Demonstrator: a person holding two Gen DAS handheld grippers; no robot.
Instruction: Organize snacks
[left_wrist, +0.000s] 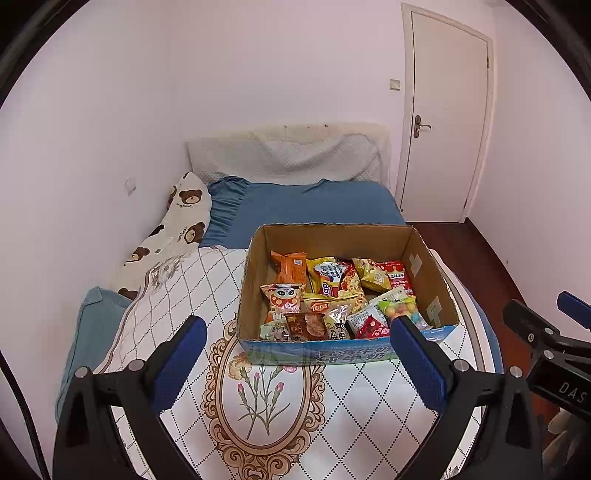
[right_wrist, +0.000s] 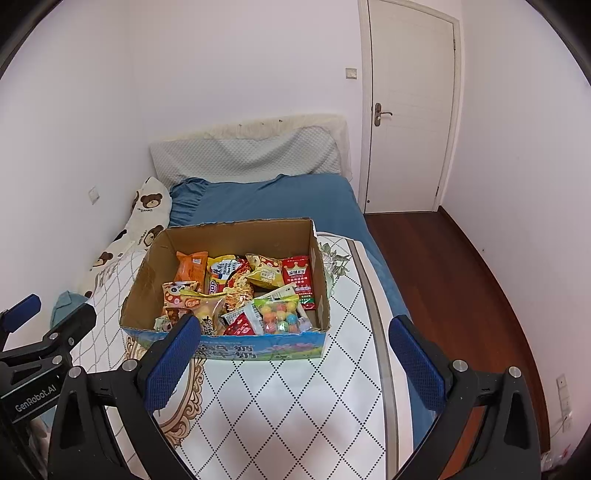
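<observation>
An open cardboard box (left_wrist: 424, 266) (right_wrist: 147, 280) sits on a patterned cloth on a bed. It holds several snack packets: an orange pack (left_wrist: 290, 267) (right_wrist: 191, 267), a red pack (left_wrist: 399, 278) (right_wrist: 299, 280), a bag of coloured candy balls (left_wrist: 400, 308) (right_wrist: 279, 315). My left gripper (left_wrist: 299, 360) is open and empty, just in front of the box. My right gripper (right_wrist: 295, 362) is open and empty, in front of the box's right half. Each gripper shows at the edge of the other's view (left_wrist: 546, 332) (right_wrist: 44, 325).
The white diamond-pattern cloth (left_wrist: 280, 406) (right_wrist: 295, 398) covers the near bed. Behind the box lie a blue sheet (left_wrist: 314, 206), a bear-print pillow (left_wrist: 184, 221) and a grey headboard cushion (right_wrist: 251, 155). A shut white door (right_wrist: 406, 110) and wooden floor (right_wrist: 443, 277) are on the right.
</observation>
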